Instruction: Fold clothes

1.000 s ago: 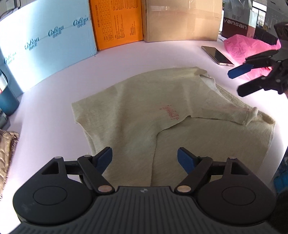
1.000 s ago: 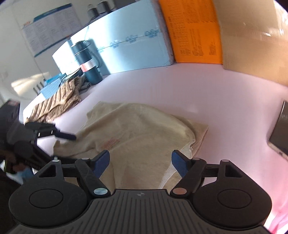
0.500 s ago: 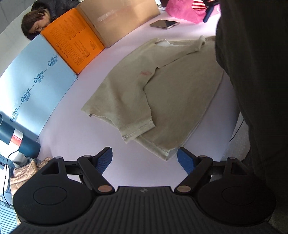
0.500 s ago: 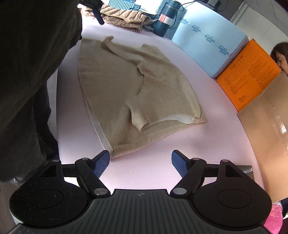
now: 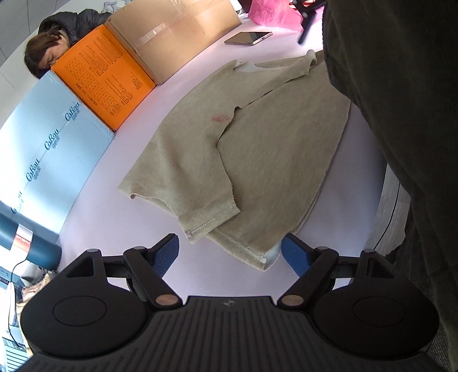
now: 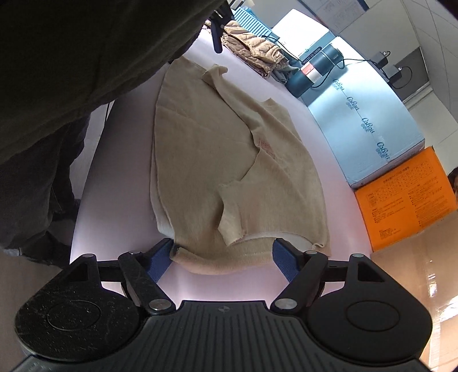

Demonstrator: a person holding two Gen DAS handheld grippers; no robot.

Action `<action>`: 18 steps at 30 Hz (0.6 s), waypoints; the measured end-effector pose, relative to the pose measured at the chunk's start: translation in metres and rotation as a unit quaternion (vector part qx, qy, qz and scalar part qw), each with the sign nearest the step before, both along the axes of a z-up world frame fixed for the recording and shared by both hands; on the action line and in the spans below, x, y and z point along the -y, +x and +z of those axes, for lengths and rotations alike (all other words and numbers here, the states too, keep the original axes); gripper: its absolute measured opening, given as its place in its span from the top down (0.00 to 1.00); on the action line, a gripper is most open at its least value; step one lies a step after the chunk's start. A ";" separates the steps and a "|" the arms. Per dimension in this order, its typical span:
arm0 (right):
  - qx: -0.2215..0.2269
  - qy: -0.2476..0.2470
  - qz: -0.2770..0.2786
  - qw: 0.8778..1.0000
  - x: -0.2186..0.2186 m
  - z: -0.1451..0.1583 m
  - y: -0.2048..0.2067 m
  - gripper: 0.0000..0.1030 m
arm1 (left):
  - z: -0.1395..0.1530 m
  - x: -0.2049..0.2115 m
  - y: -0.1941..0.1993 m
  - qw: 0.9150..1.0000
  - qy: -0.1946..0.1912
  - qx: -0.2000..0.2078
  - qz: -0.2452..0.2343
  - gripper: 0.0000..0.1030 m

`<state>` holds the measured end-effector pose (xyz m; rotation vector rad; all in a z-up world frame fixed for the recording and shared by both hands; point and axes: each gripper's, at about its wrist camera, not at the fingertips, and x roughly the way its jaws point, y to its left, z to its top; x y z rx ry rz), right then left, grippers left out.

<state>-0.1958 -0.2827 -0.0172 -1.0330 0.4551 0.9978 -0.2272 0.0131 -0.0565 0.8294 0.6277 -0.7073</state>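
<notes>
— Where was the sweater when you reached in?

— The beige sweater [image 5: 266, 160] lay flat on the pale pink tabletop [image 5: 160, 251], both sleeves already folded across the body. From my left side I saw one sleeve cuff [image 5: 210, 224] lying over the hem, near the corner closest to me. My own dark jacket [image 5: 400, 114] hid the far edge of it.

— And your left gripper?

— My left gripper [image 5: 230, 253] had its jaws apart, though they had just been closing a little. The hem corner [image 5: 262, 259] of the sweater sat between the blue pads [image 5: 167, 251], close to the right pad, but nothing was pressing on it that I could see.

— The right one?

— Much the same. My right gripper [image 6: 221, 257] was apart too, jaws also just closing in. The sweater's edge [image 6: 223, 257] lay between its pads [image 6: 286, 257], and the left pad was touching or just beside a bunched corner of cloth; I couldn't tell which. It was not clamped.

— What else was on the tabletop?

— A phone [image 5: 247, 37] beyond the sweater's collar, next to something pink [image 5: 272, 13]. Along the far side stood a cardboard box [image 5: 177, 34], an orange box [image 5: 106, 77] and a light blue panel [image 5: 48, 148]. From the right view, a dark blue flask [image 6: 313, 71] lay beside a brown quilted jacket [image 6: 252, 54].
</notes>
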 end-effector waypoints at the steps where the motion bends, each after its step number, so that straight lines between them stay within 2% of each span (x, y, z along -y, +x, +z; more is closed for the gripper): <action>1: -0.011 0.003 0.000 1.000 -0.003 0.000 0.002 0.56 | 0.000 -0.001 0.001 1.000 -0.005 -0.010 -0.001 0.38; 2: -0.019 0.000 0.005 1.000 -0.007 -0.001 0.002 0.70 | 0.001 -0.001 0.001 1.000 -0.010 -0.021 -0.002 0.48; 3: -0.026 -0.003 0.011 1.000 -0.009 -0.002 0.001 0.76 | 0.001 -0.002 0.000 0.999 -0.017 -0.032 0.000 0.57; 4: -0.036 -0.004 0.012 0.999 -0.011 -0.002 0.001 0.85 | 0.002 -0.004 -0.001 0.999 -0.024 -0.044 0.001 0.62; 6: -0.059 0.005 -0.004 0.998 -0.012 -0.001 0.003 0.89 | 0.003 -0.004 0.000 0.997 -0.037 -0.068 0.008 0.79; 8: -0.089 0.021 -0.030 0.995 -0.011 0.002 0.009 0.90 | 0.003 -0.005 0.001 0.995 -0.050 -0.089 0.018 0.87; 11: -0.126 0.041 -0.060 0.989 -0.010 0.006 0.015 0.91 | 0.007 -0.009 0.009 0.990 -0.074 -0.115 0.047 0.96; 14: -0.151 0.058 -0.078 0.984 -0.009 0.011 0.020 0.92 | 0.015 -0.019 0.022 0.978 -0.119 -0.147 0.088 0.97; 18: -0.162 0.065 -0.085 0.981 -0.010 0.017 0.021 0.93 | 0.026 -0.022 0.025 0.972 -0.145 -0.157 0.100 0.97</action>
